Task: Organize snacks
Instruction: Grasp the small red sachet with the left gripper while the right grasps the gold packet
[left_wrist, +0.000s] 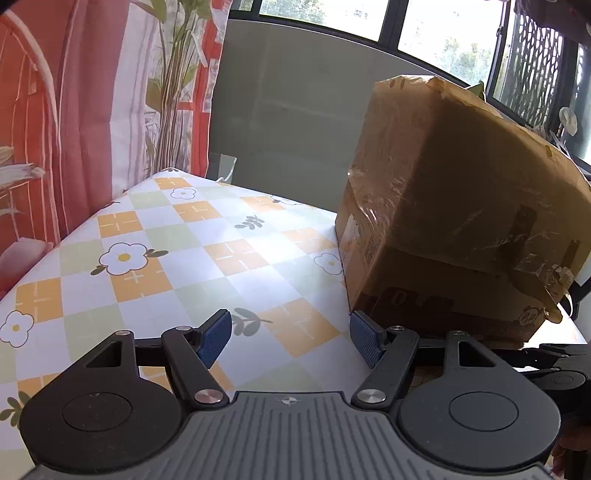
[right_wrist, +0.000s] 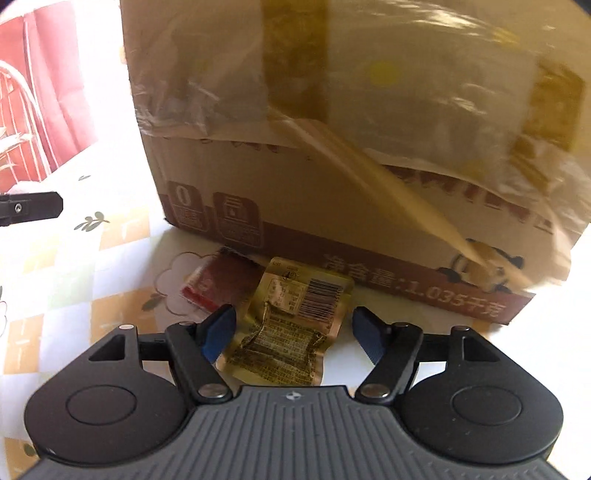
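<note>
- Snack packets lie flat on the flowered tablecloth (right_wrist: 122, 236) at the foot of the taped cardboard box (right_wrist: 332, 155): a gold foil pouch (right_wrist: 291, 325) with its barcode up, and a dark red packet (right_wrist: 221, 280) just beside it on the left, both close against the box's front.
- Right gripper (right_wrist: 293, 332) hangs over the gold pouch with its jaws apart and nothing pressed between the pads; the pouch sits in the gap, nearer the left pad.
- Left gripper (left_wrist: 291, 338) is also open and empty, hovering above bare cloth beside the box's near corner.
- Judged step: picking up the gold pouch with the right gripper.
- To do it well, centre the pouch between the pads first, since it sits off to one side.
- Come down low enough for the pads to catch the crinkled foil; a flat pouch on smooth cloth may slide rather than lift.
- Keep clear of the red packet, which could be nudged by the left pad.
- The box's loose tape flap hangs near; avoid snagging it.
</note>
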